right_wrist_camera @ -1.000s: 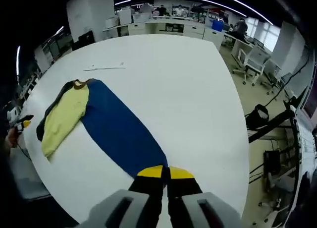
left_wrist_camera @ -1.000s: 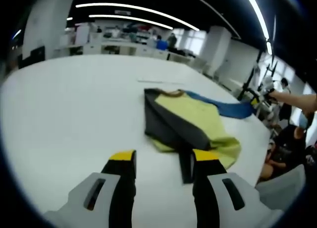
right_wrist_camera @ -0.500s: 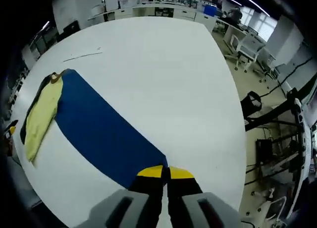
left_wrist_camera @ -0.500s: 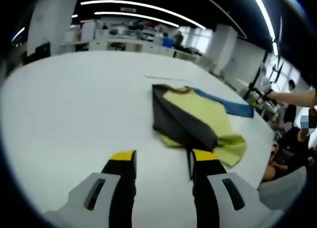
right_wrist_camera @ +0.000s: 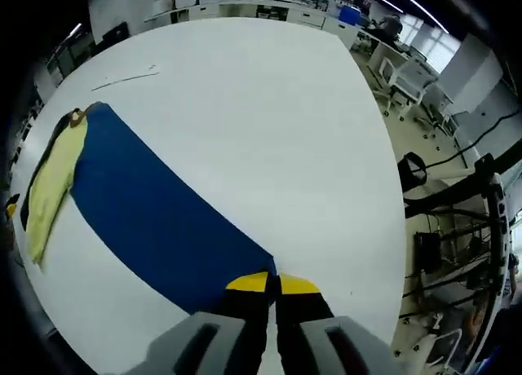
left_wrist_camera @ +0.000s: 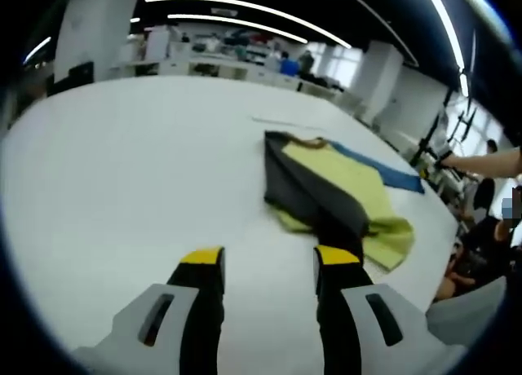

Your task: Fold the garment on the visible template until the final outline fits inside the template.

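Right gripper [right_wrist_camera: 273, 284]: yellow tips pressed together at the near end of the blue panel [right_wrist_camera: 155, 220], apparently pinching its corner, though the cloth between the tips is hidden, so the hold is judged, not seen. From there the blue panel runs in a long band across the white counter [right_wrist_camera: 269, 122] to the rest of the garment [right_wrist_camera: 50, 179], a yellow and dark grey bundle near the counter's far edge. A thin pale strip [right_wrist_camera: 122, 76], possibly a template mark, lies on the counter beyond the collar end; too faint to tell. Left gripper [left_wrist_camera: 265, 259]: tips spread, grasping nothing, hovering above bare counter [left_wrist_camera: 122, 163] just short of the garment [left_wrist_camera: 334, 191]. In this view the yellow part lies folded with a dark grey layer along its near side, the blue panel [left_wrist_camera: 383, 171] trailing out behind toward a person's hand [left_wrist_camera: 457, 159] at the right. Risks, as judgement: the stretched blue panel pulls on a loosely stacked bundle, so further tension could drag the whole garment along the counter or undo the yellow fold; a thin pinch on one corner could slip; the bundle sits near the counter's edge and could slide off it.
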`<state>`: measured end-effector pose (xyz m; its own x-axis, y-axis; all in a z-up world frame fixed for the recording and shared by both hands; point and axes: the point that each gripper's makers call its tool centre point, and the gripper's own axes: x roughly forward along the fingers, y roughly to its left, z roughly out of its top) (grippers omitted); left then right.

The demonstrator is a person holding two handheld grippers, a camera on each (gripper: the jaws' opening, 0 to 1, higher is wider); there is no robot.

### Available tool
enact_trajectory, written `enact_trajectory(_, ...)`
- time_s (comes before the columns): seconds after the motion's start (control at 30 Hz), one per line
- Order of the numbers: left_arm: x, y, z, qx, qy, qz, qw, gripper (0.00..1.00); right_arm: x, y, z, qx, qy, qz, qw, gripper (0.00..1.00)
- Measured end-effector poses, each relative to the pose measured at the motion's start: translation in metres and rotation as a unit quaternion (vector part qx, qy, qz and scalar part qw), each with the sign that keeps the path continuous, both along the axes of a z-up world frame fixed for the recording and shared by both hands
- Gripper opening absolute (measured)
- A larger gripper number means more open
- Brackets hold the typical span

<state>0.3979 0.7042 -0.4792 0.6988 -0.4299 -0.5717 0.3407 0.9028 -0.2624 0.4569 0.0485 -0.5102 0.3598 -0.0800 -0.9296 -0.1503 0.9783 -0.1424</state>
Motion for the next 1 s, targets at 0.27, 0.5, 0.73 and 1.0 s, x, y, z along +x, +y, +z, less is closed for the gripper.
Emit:
enact_trajectory(0.27,0.002,-0.006,0.001,-0.002,-0.001,-0.005,1.0000,0.40,0.003,0.006,0.006,0.008,-0.043,0.027,0.9987,0.31)
enact_trajectory(0.5,0.004,-0.016,0.001,-0.005,-0.003,-0.015,0.9999,0.40,0.009,0.024,0.019,0.060,-0.111,0.024,0.9917,0.48)
enact_trajectory(0.73,0.007,-0.023,0.007,-0.006,-0.010,-0.024,0.9996,0.40,0.002,0.051,0.038,0.091,-0.160,0.029,0.9824,0.68)
enact_trajectory(1.0,0.009,-0.029,0.013,-0.010,-0.018,-0.040,0.9990,0.40,-0.011,0.072,0.051,0.104,-0.182,0.047,0.9768,0.80)
